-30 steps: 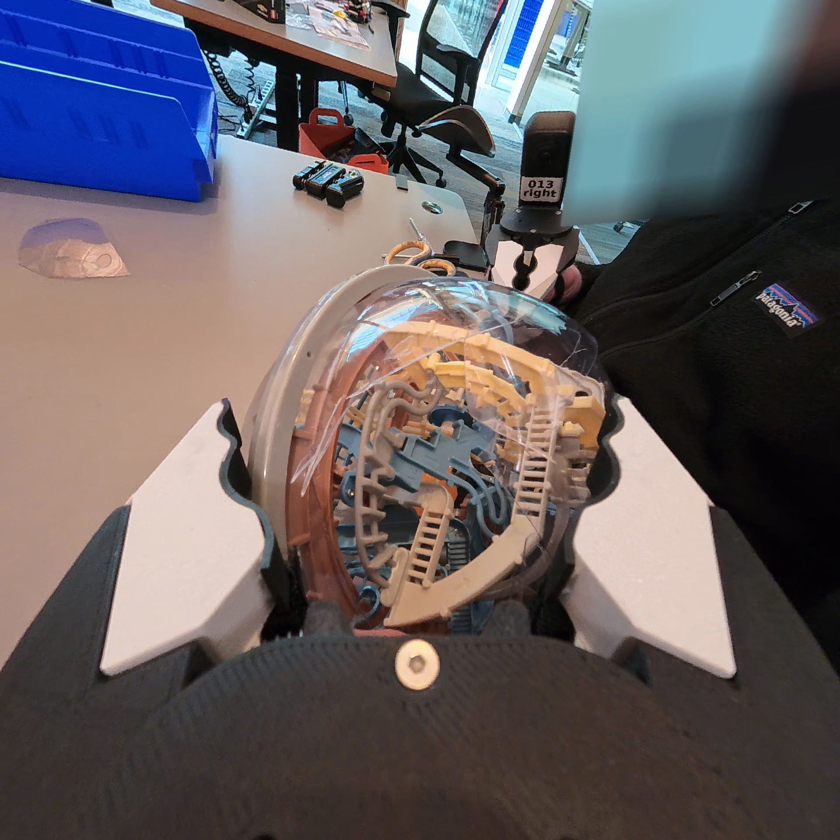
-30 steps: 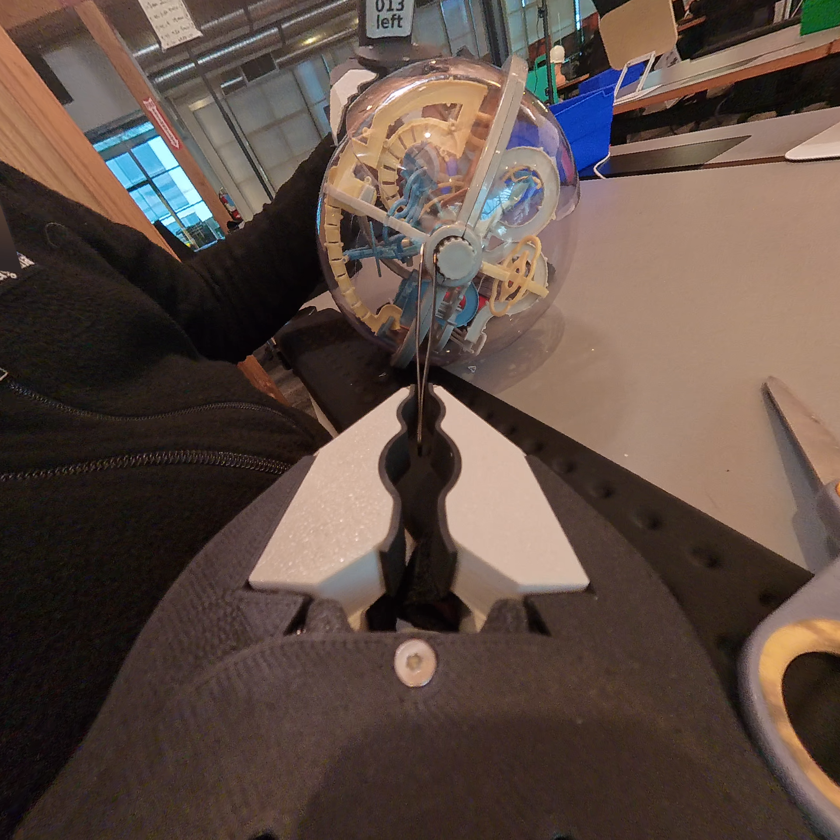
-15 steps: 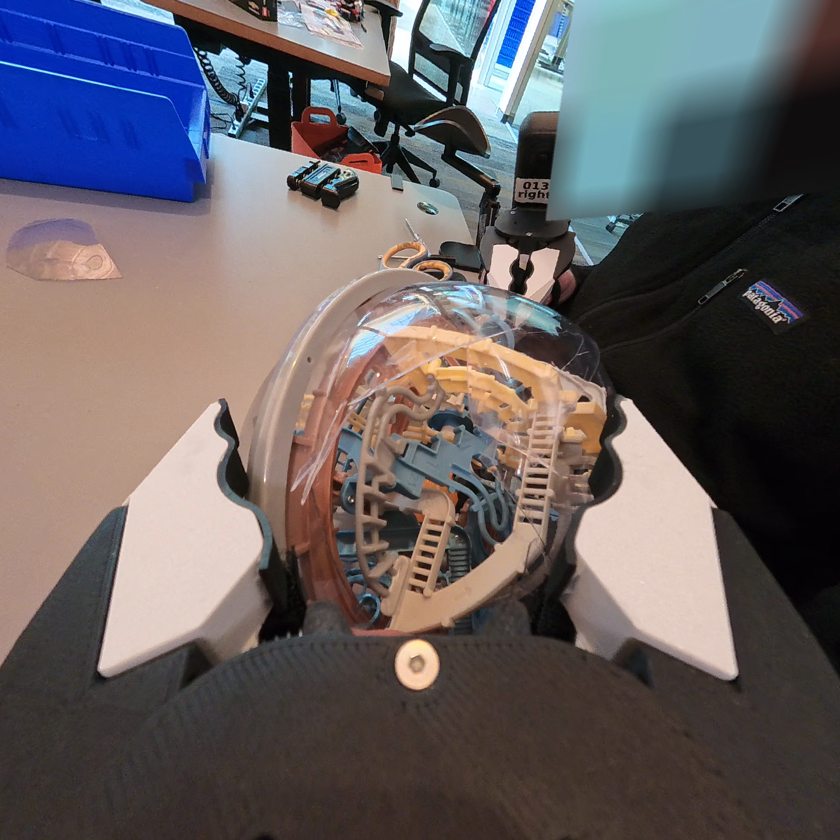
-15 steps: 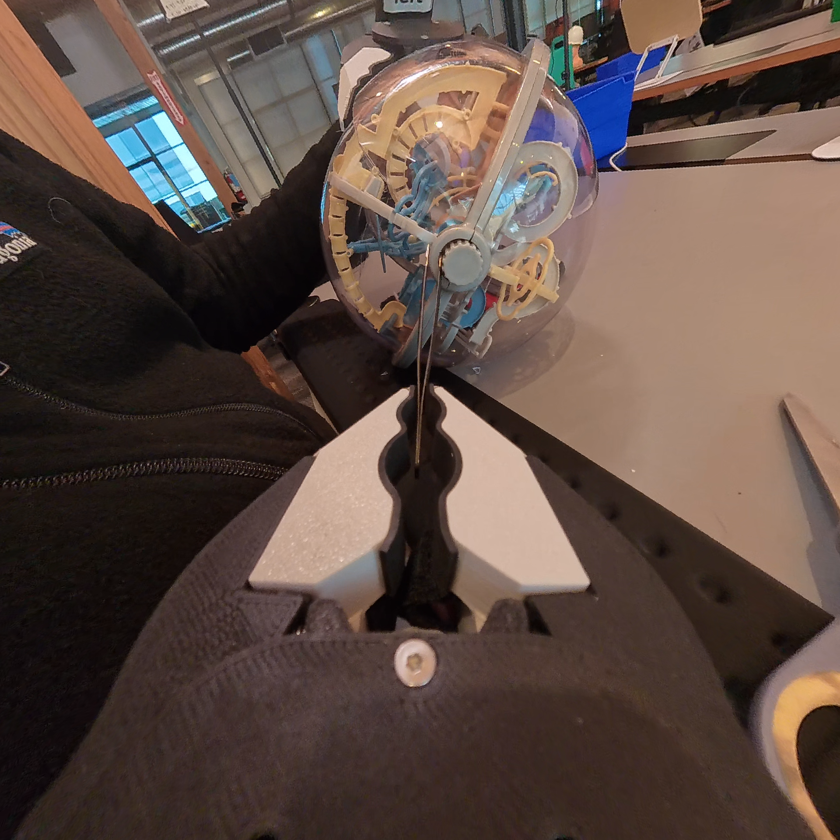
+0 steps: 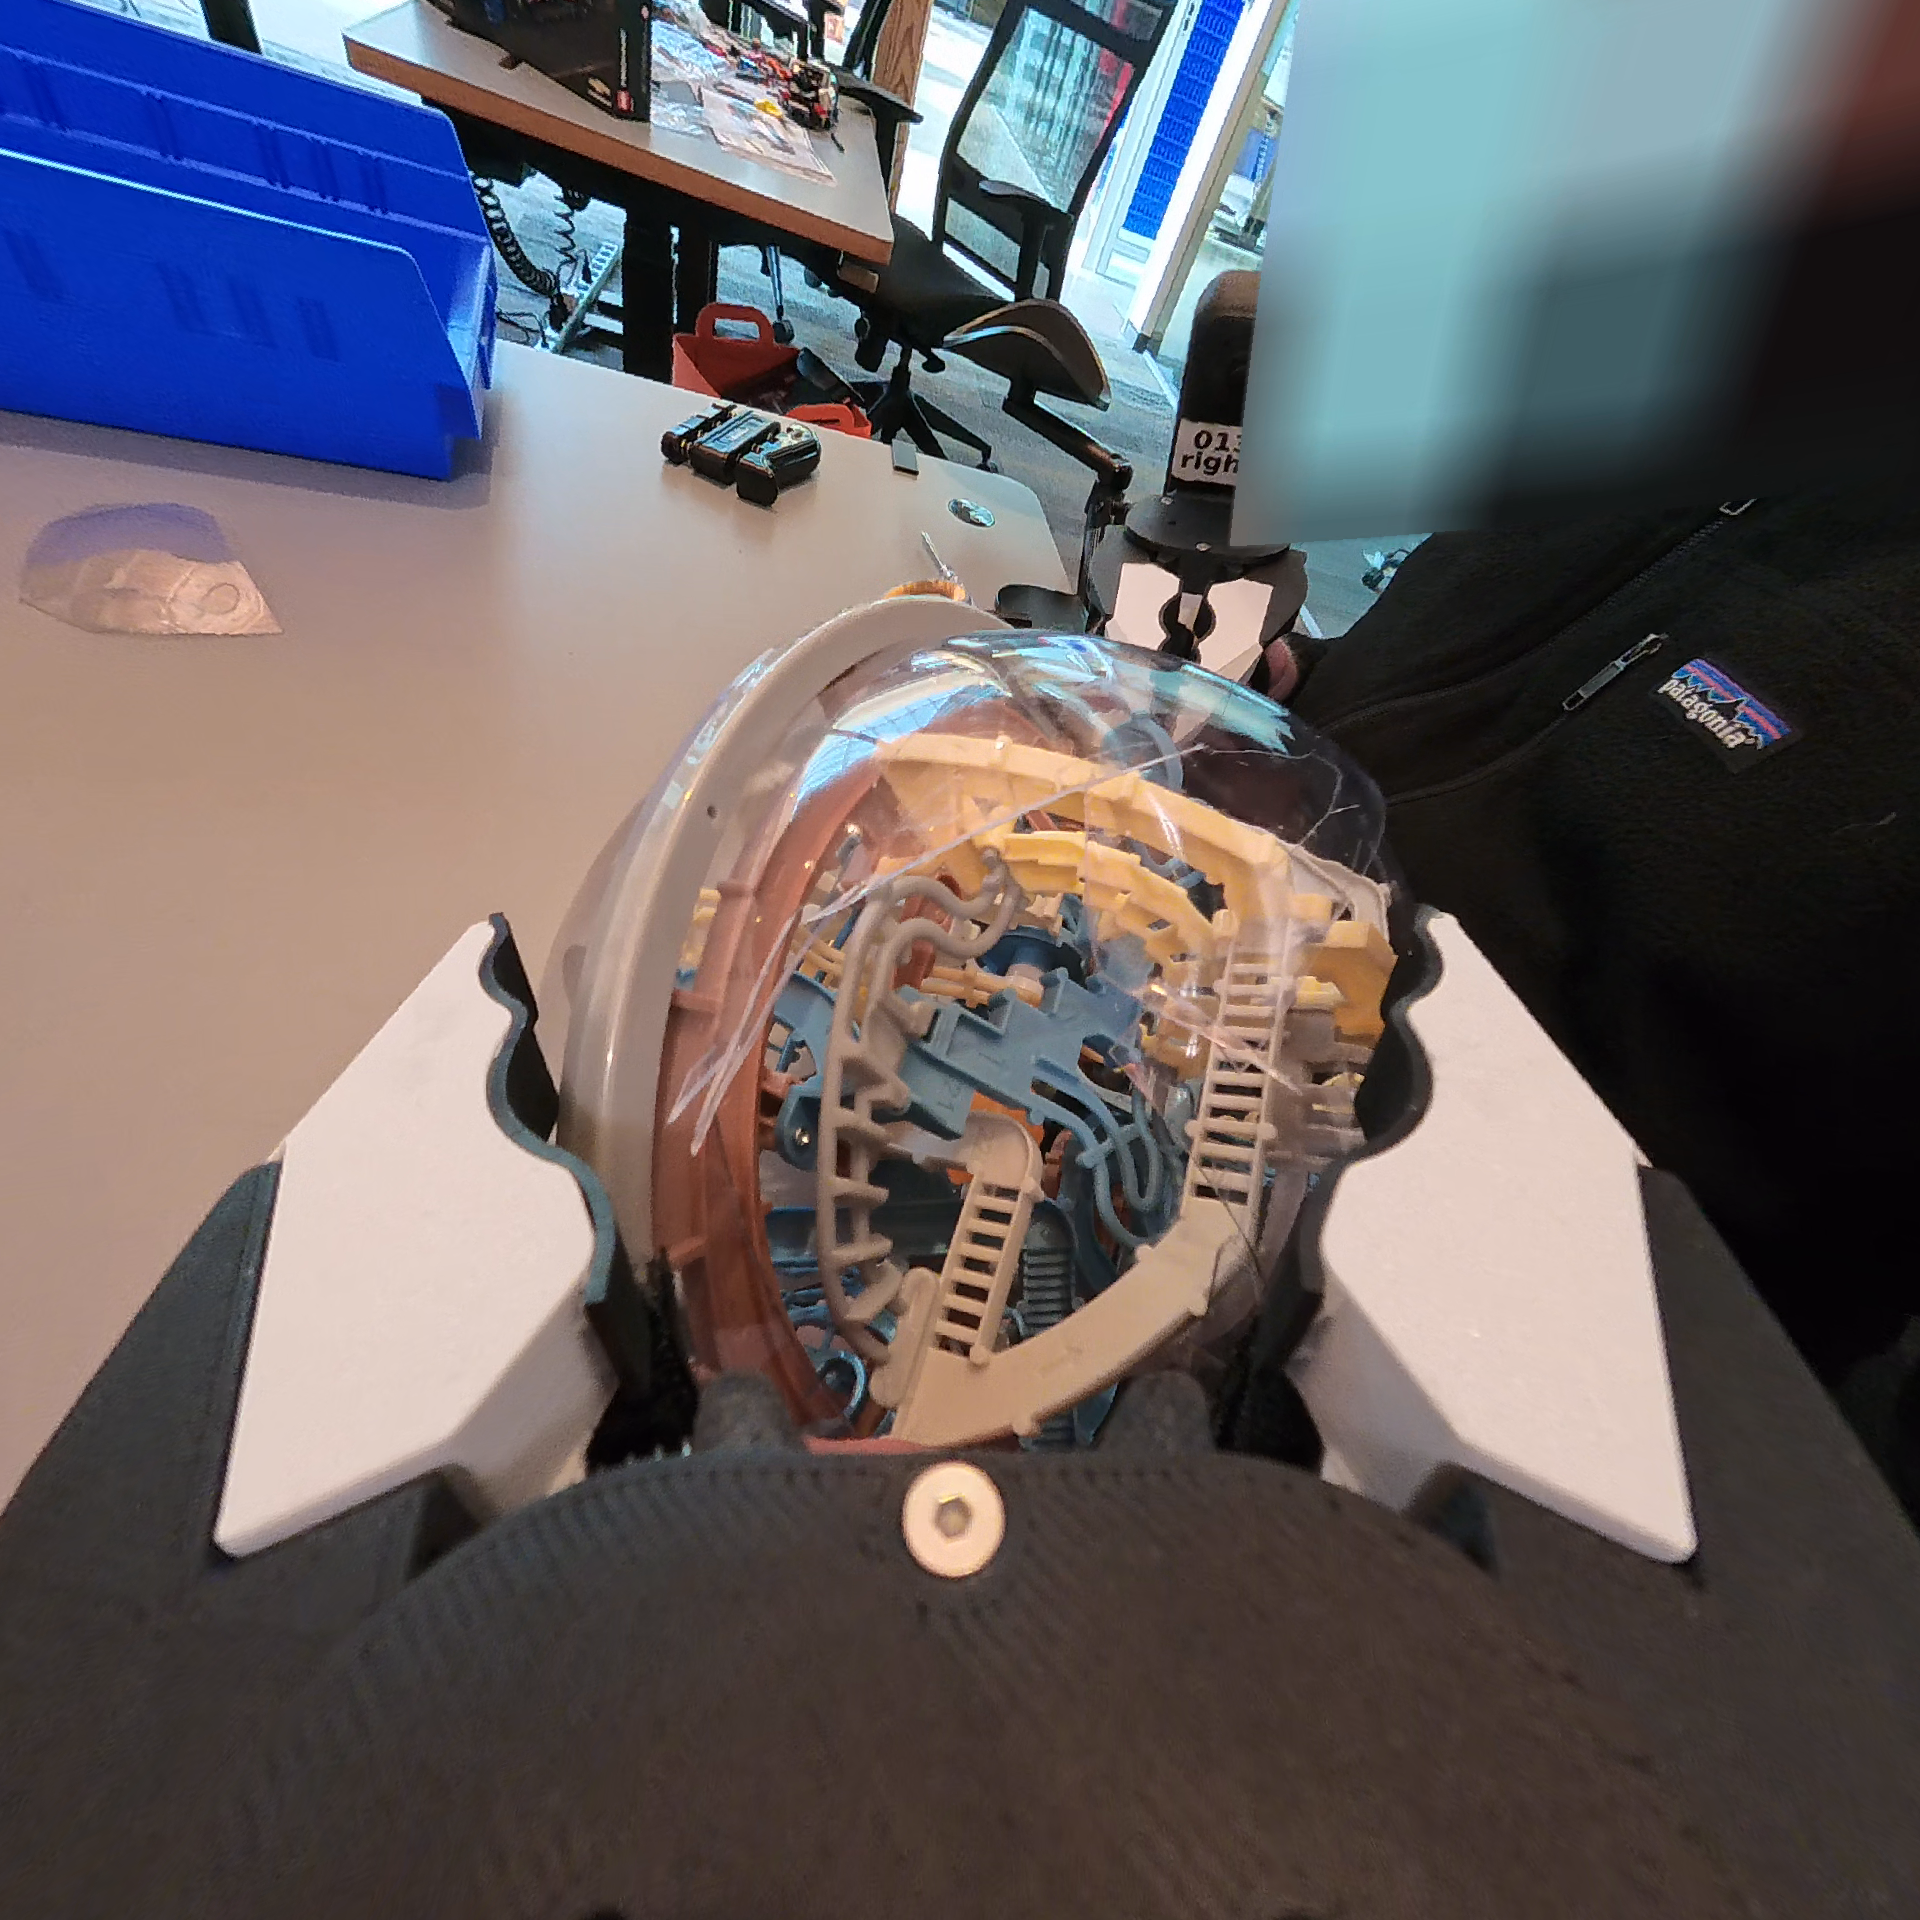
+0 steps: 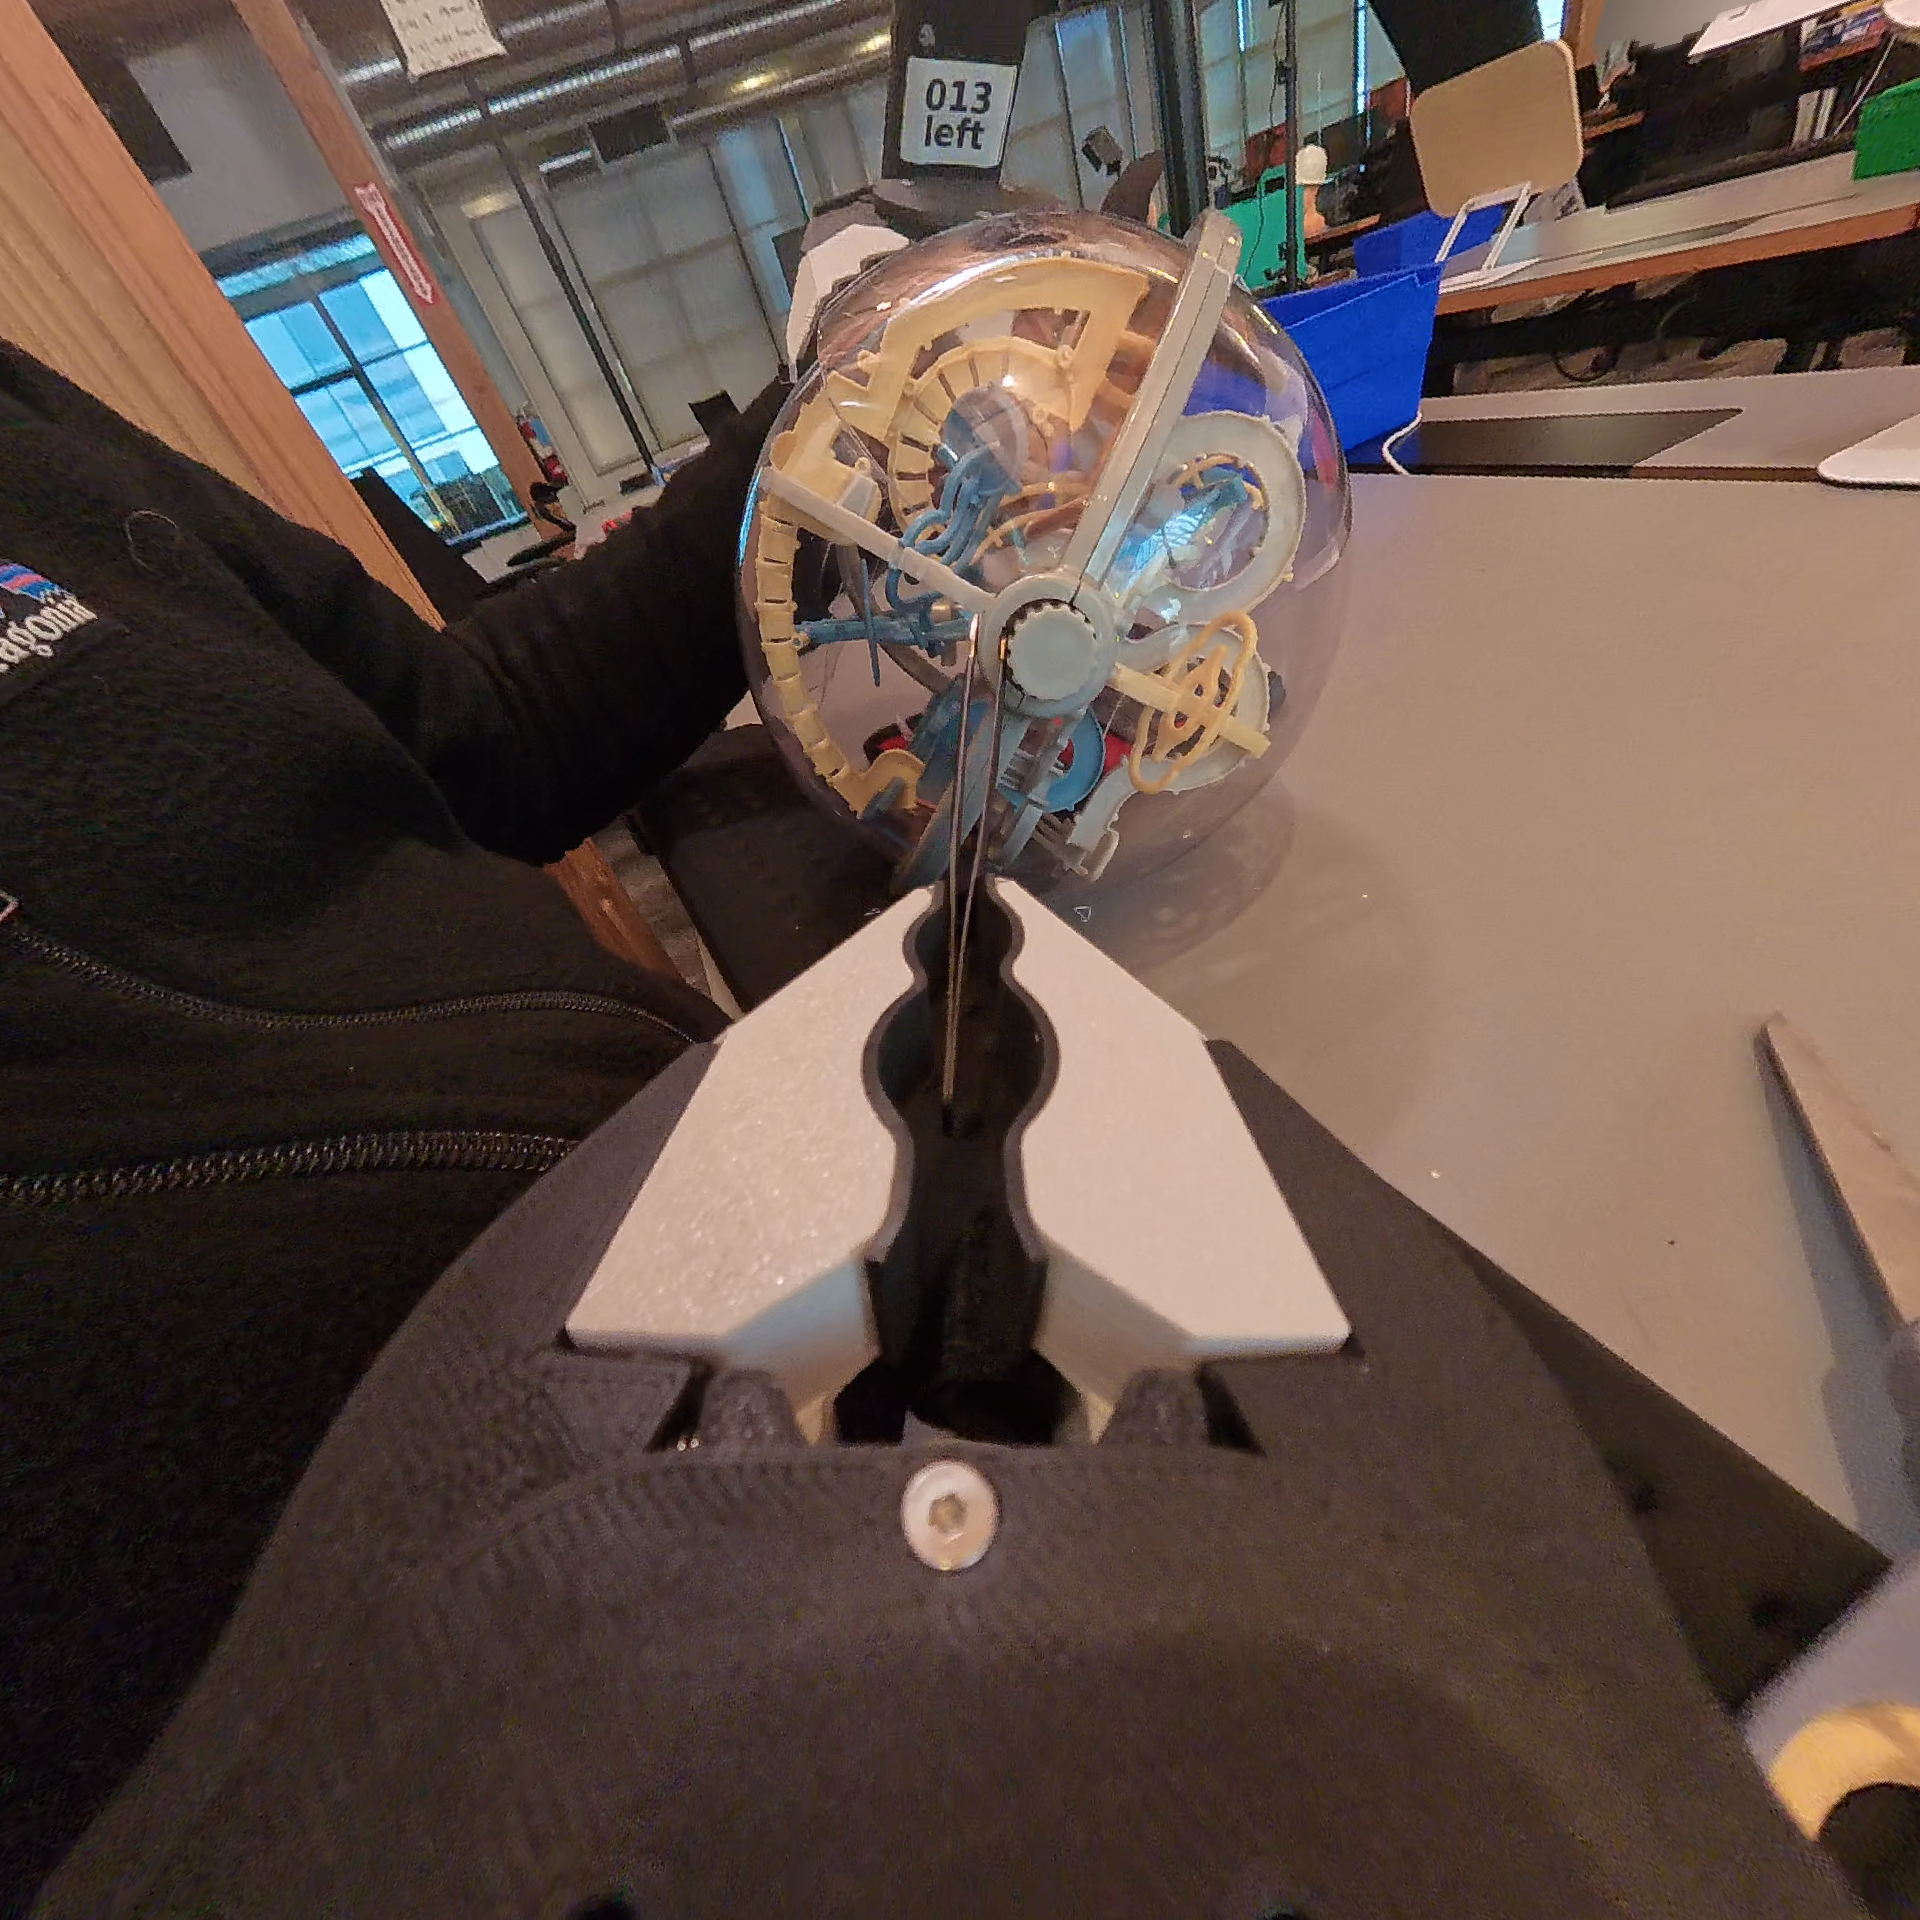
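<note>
left gripper [image 5: 961, 1049]: spread wide, white fingers [image 5: 416, 1226] clamped on both sides of the clear plastic maze sphere [image 5: 997, 1039]; sphere seated deep between them, back against the black body.
sphere: transparent shell with grey seam ring, cream, blue, grey and brown tracks and ladders inside. Held at the near edge of the grey desk [image 5: 260, 810]; in the right wrist view its underside sits just over or on the desktop, contact unclear.
right gripper [image 6: 961, 914]: fingers pressed nearly together, pinching a thin metal tweezers-like tool [image 6: 966, 831]. Tool runs up from the finger gap; tips reach the pale blue round hub [image 6: 1055, 649] on the sphere's seam. Touching the hub or just short of it: cannot tell.
right gripper, seen from left wrist view [image 5: 1195, 613]: just beyond the sphere, pointing back at it.
person: black fleece jacket [image 5: 1662, 831], sleeve behind the sphere in the right wrist view.
desk, far side: blue plastic bins [image 5: 229, 239], small black blocky parts [image 5: 743, 452], clear plastic scrap [image 5: 145, 577].
desk, right edge: scissors, steel blade [image 6: 1849, 1153], grey and cream handle at the frame corner.
</note>
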A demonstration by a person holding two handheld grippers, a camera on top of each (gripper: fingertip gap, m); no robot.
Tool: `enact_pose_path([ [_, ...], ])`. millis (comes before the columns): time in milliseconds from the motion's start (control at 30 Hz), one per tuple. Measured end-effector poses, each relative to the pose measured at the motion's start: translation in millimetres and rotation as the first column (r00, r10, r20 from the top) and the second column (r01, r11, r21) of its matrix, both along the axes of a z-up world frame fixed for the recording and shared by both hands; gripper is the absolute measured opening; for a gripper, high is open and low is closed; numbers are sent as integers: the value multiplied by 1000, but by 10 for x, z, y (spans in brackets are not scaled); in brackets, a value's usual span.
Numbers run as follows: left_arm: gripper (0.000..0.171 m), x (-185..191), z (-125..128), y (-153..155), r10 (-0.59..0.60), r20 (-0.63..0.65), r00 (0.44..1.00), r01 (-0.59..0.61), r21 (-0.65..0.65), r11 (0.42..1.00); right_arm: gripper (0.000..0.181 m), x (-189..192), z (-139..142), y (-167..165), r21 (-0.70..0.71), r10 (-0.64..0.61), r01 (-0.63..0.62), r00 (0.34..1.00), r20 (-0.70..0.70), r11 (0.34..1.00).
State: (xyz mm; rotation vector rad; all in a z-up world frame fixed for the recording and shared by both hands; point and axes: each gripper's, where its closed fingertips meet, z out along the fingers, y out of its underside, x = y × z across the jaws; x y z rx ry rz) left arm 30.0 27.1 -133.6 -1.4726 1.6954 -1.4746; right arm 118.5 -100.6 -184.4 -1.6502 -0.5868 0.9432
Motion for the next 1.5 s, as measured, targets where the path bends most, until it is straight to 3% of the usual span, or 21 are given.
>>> enact_pose_path([
  [833,158,21,-59,-10,14,-29,999,-15,-19,1000,0,-18,30,137,48,-11,0,973,230,999],
  [1167,157,25,-64,36,-18,-6,1000,18,-55,998,0,-31,84,211,47,180,-206,931,318,977],
  [1367,157,61,-74,56,-28,-16,999,27,-70,997,0,-11,84,245,51,220,-249,921,322,967],
  [1500,158,70,-66,2,3,-24,1000,-3,-23,1000,0,18,81,238,17,190,-204,936,295,979],
])
